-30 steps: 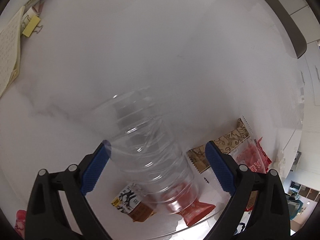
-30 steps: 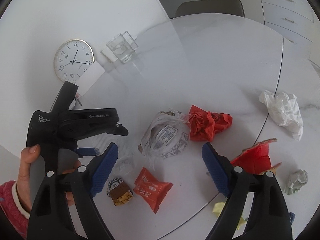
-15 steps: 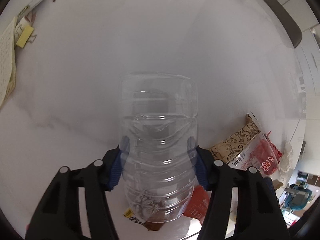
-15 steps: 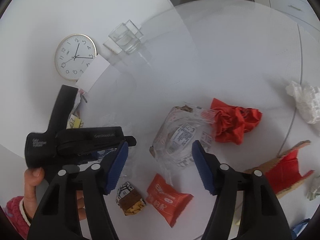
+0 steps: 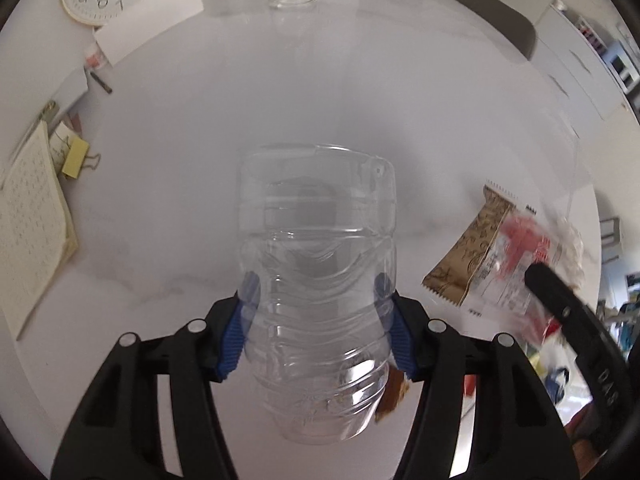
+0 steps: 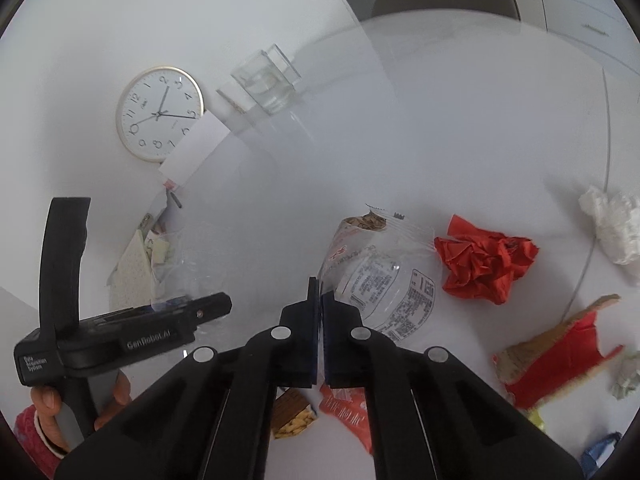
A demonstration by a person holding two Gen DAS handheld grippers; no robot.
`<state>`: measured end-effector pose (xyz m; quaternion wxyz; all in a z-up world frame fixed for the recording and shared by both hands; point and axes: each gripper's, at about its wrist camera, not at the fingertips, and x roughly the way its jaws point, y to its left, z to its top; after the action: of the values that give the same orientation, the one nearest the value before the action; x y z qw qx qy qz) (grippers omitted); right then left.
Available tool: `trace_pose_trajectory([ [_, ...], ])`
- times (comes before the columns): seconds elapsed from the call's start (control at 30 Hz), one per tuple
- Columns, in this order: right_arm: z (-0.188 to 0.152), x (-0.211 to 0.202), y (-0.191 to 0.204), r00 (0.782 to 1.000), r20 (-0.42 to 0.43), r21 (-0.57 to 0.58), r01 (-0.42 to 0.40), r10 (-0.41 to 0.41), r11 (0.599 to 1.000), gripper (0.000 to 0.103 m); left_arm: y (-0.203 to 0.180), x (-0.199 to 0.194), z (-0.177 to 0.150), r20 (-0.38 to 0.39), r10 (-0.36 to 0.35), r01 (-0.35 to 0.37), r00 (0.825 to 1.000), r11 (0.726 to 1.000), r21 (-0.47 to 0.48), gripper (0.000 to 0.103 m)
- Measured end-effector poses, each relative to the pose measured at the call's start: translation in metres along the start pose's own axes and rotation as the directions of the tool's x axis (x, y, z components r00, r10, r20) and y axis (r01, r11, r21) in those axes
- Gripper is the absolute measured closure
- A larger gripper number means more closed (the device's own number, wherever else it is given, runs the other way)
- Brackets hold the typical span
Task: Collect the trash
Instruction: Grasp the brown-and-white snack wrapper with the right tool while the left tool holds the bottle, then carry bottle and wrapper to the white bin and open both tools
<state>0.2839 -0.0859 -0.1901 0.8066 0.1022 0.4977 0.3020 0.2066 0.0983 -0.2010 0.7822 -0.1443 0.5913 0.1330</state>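
My left gripper (image 5: 316, 300) is shut on a clear empty plastic bottle (image 5: 316, 248), its blue pads pressed into the ribbed sides; the bottle points away over the white table (image 5: 280, 92). My right gripper (image 6: 320, 292) is shut, its pads pinching the left edge of a clear printed plastic bag (image 6: 380, 276). That bag also shows blurred in the left wrist view (image 5: 508, 264). A crumpled red paper (image 6: 486, 264), a white crumpled tissue (image 6: 612, 224), a torn red-and-cardboard piece (image 6: 560, 352), a red snack packet (image 6: 348, 412) and a brown snack wrapper (image 6: 292, 416) lie around it.
A round clock (image 6: 158, 114), a glass (image 6: 266, 80) and a white card (image 6: 194, 148) stand at the table's back. A notepad (image 5: 32, 232) and a yellow binder clip (image 5: 76, 158) lie at the left. A chair (image 6: 444, 0) stands beyond the table.
My left gripper closed on the bottle and lifted it, tilting toward the table's back. My right gripper moved in and shut on the edge of the clear bag.
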Motion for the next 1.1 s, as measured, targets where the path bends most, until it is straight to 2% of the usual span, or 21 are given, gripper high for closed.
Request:
trace_pose_trajectory([
  [0.2, -0.031, -0.077, 0.014, 0.994, 0.094, -0.01, 0.058, -0.057, 0.998, 0.1, -0.014, -0.056, -0.038, 0.024, -0.059, 0.056, 0.998, 0.991, 0.118, 0.045],
  [0.23, -0.039, -0.091, 0.015, 0.991, 0.11, -0.004, 0.071, -0.07, 0.997, 0.1, -0.019, -0.066, -0.045, 0.026, -0.066, 0.062, 0.997, 0.987, 0.147, 0.045],
  [0.27, -0.048, -0.104, 0.015, 0.989, 0.122, 0.004, 0.081, -0.081, 0.997, 0.1, -0.013, -0.073, -0.037, 0.025, -0.073, 0.068, 0.997, 0.983, 0.168, 0.045],
  [0.4, -0.093, -0.164, 0.011, 0.972, 0.177, 0.062, 0.143, -0.152, 0.988, 0.1, -0.038, -0.103, -0.076, 0.023, -0.124, 0.113, 0.992, 0.953, 0.281, 0.045],
  [0.53, -0.142, -0.213, 0.001, 0.95, 0.21, 0.128, 0.205, -0.229, 0.97, 0.1, -0.065, -0.122, -0.122, 0.001, -0.186, 0.17, 0.983, 0.901, 0.399, 0.045],
  [0.7, -0.202, -0.263, -0.016, 0.921, 0.226, 0.226, 0.266, -0.316, 0.937, 0.1, -0.095, -0.134, -0.173, -0.064, -0.243, 0.24, 0.968, 0.822, 0.517, 0.045],
  [0.9, -0.253, -0.299, -0.032, 0.897, 0.229, 0.311, 0.301, -0.378, 0.901, 0.1, -0.134, -0.146, -0.224, -0.098, -0.265, 0.268, 0.959, 0.743, 0.613, 0.045],
  [1.1, -0.289, -0.325, -0.055, 0.878, 0.242, 0.382, 0.304, -0.412, 0.873, 0.1, -0.164, -0.15, -0.265, -0.125, -0.254, 0.27, 0.959, 0.686, 0.676, 0.045],
])
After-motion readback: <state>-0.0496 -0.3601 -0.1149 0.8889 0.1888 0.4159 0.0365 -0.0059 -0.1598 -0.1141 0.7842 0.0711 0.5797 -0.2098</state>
